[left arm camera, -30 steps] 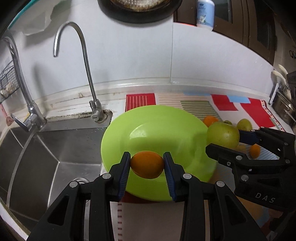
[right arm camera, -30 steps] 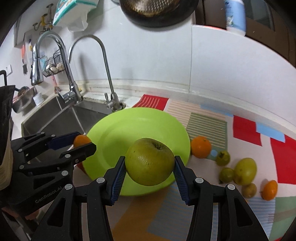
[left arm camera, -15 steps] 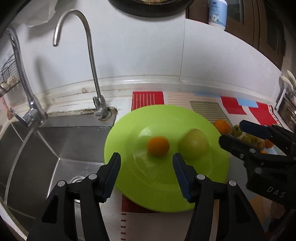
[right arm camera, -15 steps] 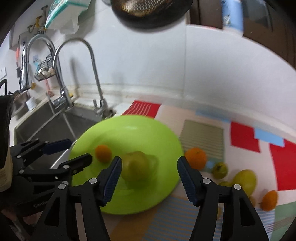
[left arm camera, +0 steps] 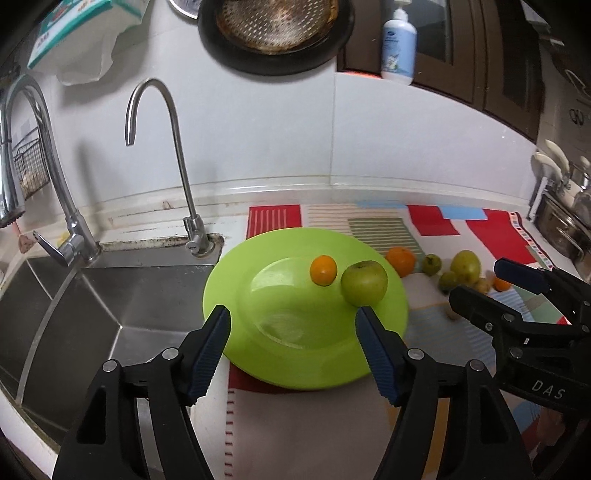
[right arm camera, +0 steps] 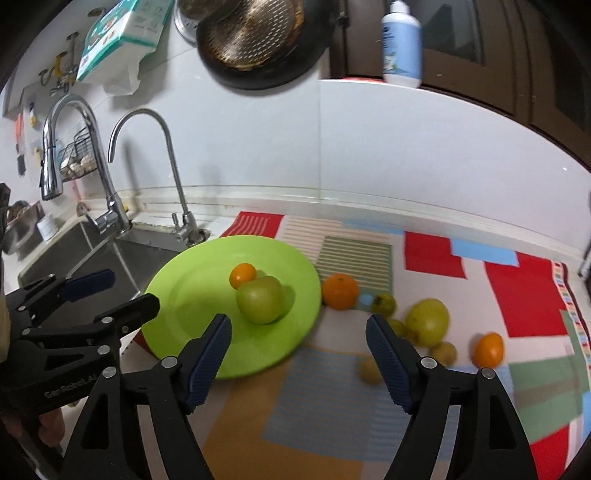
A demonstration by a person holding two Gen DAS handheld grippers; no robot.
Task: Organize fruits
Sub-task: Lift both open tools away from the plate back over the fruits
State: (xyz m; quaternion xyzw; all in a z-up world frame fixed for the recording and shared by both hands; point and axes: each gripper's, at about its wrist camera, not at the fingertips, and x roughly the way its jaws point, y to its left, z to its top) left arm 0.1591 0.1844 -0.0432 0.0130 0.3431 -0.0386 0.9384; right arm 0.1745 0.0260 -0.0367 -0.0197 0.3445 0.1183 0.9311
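Two grippers sit nearest my cameras. My left gripper (left arm camera: 291,325) has its jaws opening, nothing between the blue pads, hanging over the near rim of the green plate (left arm camera: 258,350). My right gripper (right arm camera: 297,332) likewise has its jaws opening and empty, above the patterned mat (right arm camera: 332,406) just right of the plate.

On the plate I count two fruits: one green apple (left arm camera: 364,282) and one small orange (left arm camera: 323,270), just beside each other on its right half; from my views I cannot tell whether they touch.

On the mat right of the plate: one larger orange (right arm camera: 340,291) close by the rim, one big yellow-green fruit (right arm camera: 427,321), several small greenish ones, and one small orange (right arm camera: 488,349) farthest right.

Left of the plate: steel sink (left arm camera: 92,314), two taps (left arm camera: 177,177). Farthest, on the wall: one dark pan (left arm camera: 275,29), one bottle (left arm camera: 399,42).
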